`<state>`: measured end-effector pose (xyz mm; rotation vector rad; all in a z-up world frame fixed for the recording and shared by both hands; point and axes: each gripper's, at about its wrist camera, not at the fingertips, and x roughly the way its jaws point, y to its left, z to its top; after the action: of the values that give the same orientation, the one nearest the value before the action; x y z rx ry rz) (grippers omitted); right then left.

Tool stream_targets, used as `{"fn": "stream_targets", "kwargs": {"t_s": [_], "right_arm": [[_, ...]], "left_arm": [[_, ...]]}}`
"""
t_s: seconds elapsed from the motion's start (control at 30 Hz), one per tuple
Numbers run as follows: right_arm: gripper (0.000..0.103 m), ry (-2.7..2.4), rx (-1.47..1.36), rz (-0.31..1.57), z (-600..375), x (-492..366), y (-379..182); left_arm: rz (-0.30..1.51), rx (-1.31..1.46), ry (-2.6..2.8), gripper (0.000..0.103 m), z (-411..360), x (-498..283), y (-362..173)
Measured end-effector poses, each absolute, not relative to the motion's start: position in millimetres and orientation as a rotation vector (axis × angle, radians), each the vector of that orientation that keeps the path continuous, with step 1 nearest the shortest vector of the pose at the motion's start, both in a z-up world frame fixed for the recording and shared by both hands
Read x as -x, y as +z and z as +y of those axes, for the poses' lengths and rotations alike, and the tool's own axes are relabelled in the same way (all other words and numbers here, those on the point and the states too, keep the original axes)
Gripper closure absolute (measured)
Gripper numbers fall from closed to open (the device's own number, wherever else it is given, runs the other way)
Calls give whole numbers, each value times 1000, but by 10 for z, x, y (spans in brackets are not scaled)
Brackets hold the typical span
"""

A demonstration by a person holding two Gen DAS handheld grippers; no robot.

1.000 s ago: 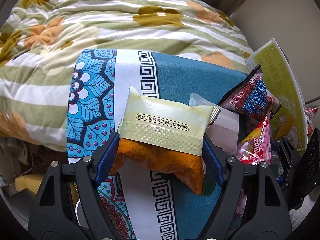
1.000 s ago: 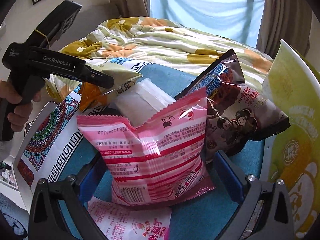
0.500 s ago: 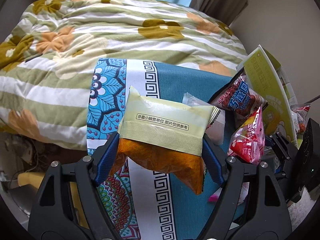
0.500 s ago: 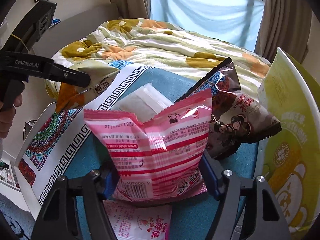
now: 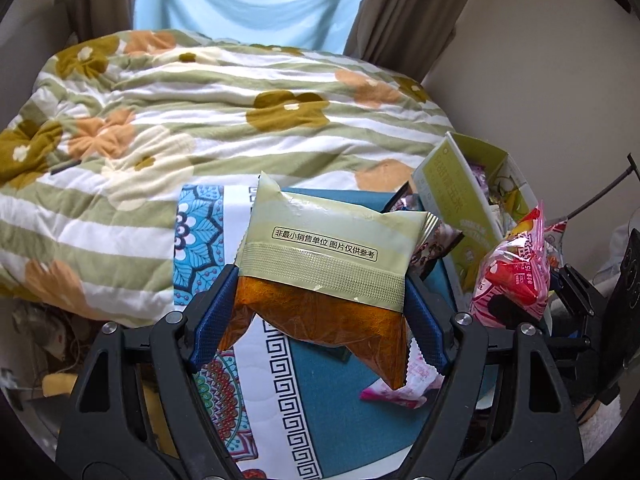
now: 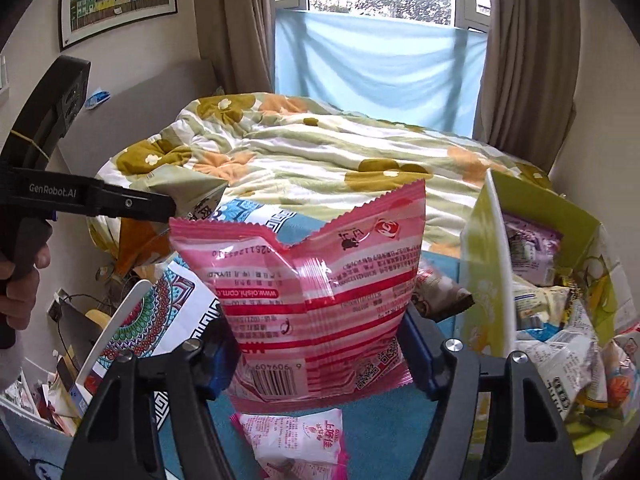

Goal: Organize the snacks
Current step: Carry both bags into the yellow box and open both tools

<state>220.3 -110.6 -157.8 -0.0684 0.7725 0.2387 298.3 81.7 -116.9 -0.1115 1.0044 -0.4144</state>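
Glossy film everywhere: the pink bag (image 6: pixel 320 300) shines, crinkled plastic with a serrated top edge. The green pack (image 5: pixel 324 264) looks duller, satin foil with an embossed, ribbed seal band, and a clear amber lower half. The quilt (image 5: pixel 192 120) reads as soft matt cloth, rumpled. The mat (image 5: pixel 344 420) below is smooth, printed, faintly stitched fabric. The box (image 6: pixel 492 280) shows coated card, slightly shiny. The fingers (image 5: pixel 212 320) wear blue textured pads on matt black plastic, with bright metal screws. The curtains (image 6: pixel 236 28) hang as plain woven cloth.
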Motion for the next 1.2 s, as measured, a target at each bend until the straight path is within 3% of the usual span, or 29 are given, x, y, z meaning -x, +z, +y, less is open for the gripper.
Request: {"fn": "stream_targets", "kwargs": {"t_s": [0.5,1.03,1.13,1.2], "right_arm": [[38,-35,-20,748,-2519,-2127,-727],[38,115,-19,805,-4065,-2907,-790],[38,155,-28,828,-4219,-3042,-857],[38,182,-27,842,-4295,-3131,-902]], "left_arm": [[866,66,-595,26,-747,-2944,-409],[1018,23,-485,26,-2800,-3543,-1064],[1055,22,-448,24,-2992,-3596,-1228],[1081,35,-431,17,-3041,-3638,-1347]]}}
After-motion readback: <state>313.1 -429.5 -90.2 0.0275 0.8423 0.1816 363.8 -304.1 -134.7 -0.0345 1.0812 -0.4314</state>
